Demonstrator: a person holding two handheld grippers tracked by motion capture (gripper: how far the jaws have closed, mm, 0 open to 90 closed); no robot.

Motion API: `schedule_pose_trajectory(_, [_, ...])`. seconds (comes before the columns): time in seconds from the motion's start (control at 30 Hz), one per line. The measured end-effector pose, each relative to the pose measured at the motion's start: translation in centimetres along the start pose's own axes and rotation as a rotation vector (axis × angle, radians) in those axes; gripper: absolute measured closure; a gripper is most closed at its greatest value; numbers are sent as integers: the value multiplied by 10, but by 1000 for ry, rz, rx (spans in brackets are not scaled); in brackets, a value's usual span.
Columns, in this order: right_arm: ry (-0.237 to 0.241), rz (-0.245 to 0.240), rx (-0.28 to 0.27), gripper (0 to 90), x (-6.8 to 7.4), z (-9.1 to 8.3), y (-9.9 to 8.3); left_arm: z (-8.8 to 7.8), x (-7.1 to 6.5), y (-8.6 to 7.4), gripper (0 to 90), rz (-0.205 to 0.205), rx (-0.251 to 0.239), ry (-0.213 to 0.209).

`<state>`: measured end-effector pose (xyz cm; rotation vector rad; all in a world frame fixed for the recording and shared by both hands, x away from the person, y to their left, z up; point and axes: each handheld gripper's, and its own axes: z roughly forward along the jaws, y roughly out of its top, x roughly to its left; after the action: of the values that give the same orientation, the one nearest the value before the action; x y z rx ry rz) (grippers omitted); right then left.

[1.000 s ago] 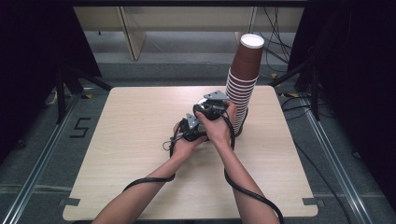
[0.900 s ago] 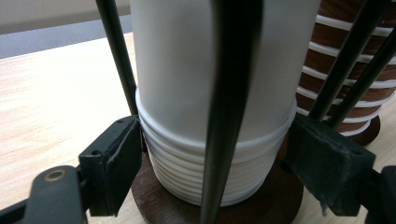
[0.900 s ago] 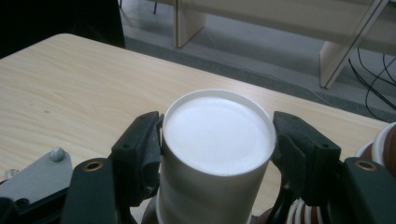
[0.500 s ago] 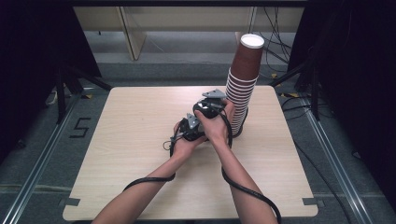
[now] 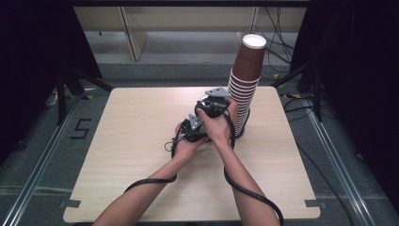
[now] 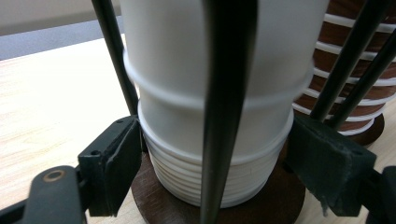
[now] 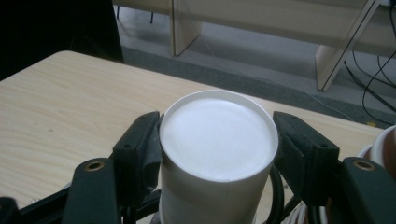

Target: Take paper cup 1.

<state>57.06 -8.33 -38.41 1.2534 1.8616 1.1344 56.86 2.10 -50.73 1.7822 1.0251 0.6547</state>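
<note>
- Nearest us, forearms came in from the bottom edge; both hands met right of centre on the table point(image 5: 117, 141), just left of the tall brown stack point(image 5: 244, 89).
- Left gripper point(image 6: 212, 154) sat low, pads clamped on the ribbed rims at the foot of the white cups point(image 6: 215, 116), on a brown disc.
- Right gripper point(image 7: 217, 149) sat higher, pads tight on the top white cup point(image 7: 217, 140), just under its closed end.
- Judgement: thin paper, light, easily crushed; nested cups likely stick. Hold at rims or near the stiff end, squeeze gently, pull straight.
- A black cable crossed the left gripper view, hiding the stack's middle.
- From above, hands covered the white cups; we couldn't count them.
</note>
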Motion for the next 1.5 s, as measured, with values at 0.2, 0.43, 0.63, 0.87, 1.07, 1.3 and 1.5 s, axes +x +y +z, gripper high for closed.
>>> schedule_pose_trajectory(0.2, [7,-3,-32,358,-1,-9,9,0,0,0,184,2,3,-3])
schedule_pose_trajectory(0.43, [11,-16,-61,358,-4,-16,19,0,0,0,183,5,3,-3])
schedule_pose_trajectory(0.63, [25,14,-77,359,-3,-23,26,0,0,0,182,-4,5,-3])
schedule_pose_trajectory(0.87, [26,0,-113,359,-2,-32,33,0,1,1,179,2,16,-6])
schedule_pose_trajectory(1.07, [29,-3,-138,359,-1,-37,38,0,1,1,178,1,16,-8])
schedule_pose_trajectory(1.3, [38,-9,-171,359,-1,-45,45,-2,1,1,180,3,17,-10])
schedule_pose_trajectory(1.5, [52,5,-193,360,-3,-52,49,-8,6,0,153,5,12,-15])
